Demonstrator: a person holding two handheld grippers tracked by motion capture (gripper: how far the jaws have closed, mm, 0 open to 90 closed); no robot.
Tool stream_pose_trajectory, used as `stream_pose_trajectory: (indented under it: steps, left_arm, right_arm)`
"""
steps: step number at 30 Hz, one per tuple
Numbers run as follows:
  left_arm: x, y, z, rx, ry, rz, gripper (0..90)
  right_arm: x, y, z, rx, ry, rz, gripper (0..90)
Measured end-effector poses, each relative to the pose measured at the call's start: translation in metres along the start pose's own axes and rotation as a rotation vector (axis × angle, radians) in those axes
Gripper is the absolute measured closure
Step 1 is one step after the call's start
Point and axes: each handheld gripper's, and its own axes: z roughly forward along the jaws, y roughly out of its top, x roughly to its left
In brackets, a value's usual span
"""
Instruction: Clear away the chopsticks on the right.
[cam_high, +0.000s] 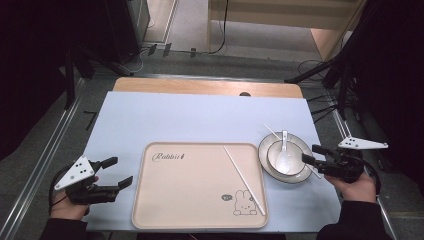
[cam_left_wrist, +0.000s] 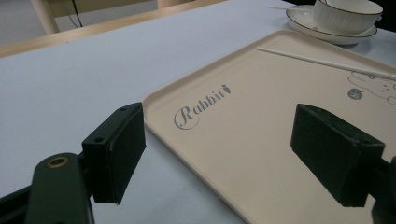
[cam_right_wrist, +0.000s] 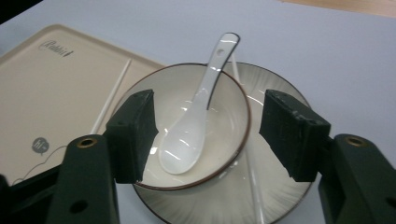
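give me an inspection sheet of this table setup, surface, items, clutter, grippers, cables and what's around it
Surface: pale blue mat over a wooden table.
Job's things: Rabbit tray holding one white chopstick; white spoon in a bowl on a plate; second chopstick lying across the plate under the bowl.
Clutter: nothing seen.
Grippers: left gripper open beside the tray; right gripper open at the bowl.
Cables: black cables on the floor behind.
Surroundings: dark stands, grey floor.
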Motion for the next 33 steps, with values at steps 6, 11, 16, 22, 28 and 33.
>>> stream_pose_trajectory:
  steps: [6,11,16,22,28,33]
  left_arm:
    - [0.001,0.0,-0.001,-0.007,0.001,-0.003,18.5]
    - [0.001,0.0,-0.001,-0.007,0.003,-0.002,18.5]
    - [0.001,0.0,-0.001,-0.007,0.002,-0.002,18.5]
    - [0.001,0.0,-0.001,-0.011,-0.006,-0.005,18.5]
    - [0.001,0.0,0.0,-0.012,-0.002,-0.009,18.5]
    - [0.0,0.0,0.0,-0.009,-0.003,-0.006,18.5]
  right_arm:
    - [-0.014,-0.011,-0.004,0.004,-0.048,0.029,45.4]
    - [-0.022,-0.018,0.0,0.046,-0.059,0.054,51.2]
    - [-0.025,-0.024,0.009,0.11,-0.051,0.056,61.9]
    - [-0.031,-0.03,0.023,0.181,-0.044,0.084,70.5]
    - [-0.036,-0.032,0.036,0.239,-0.026,0.1,79.9]
    - [-0.041,-0.033,0.047,0.292,-0.015,0.119,82.1]
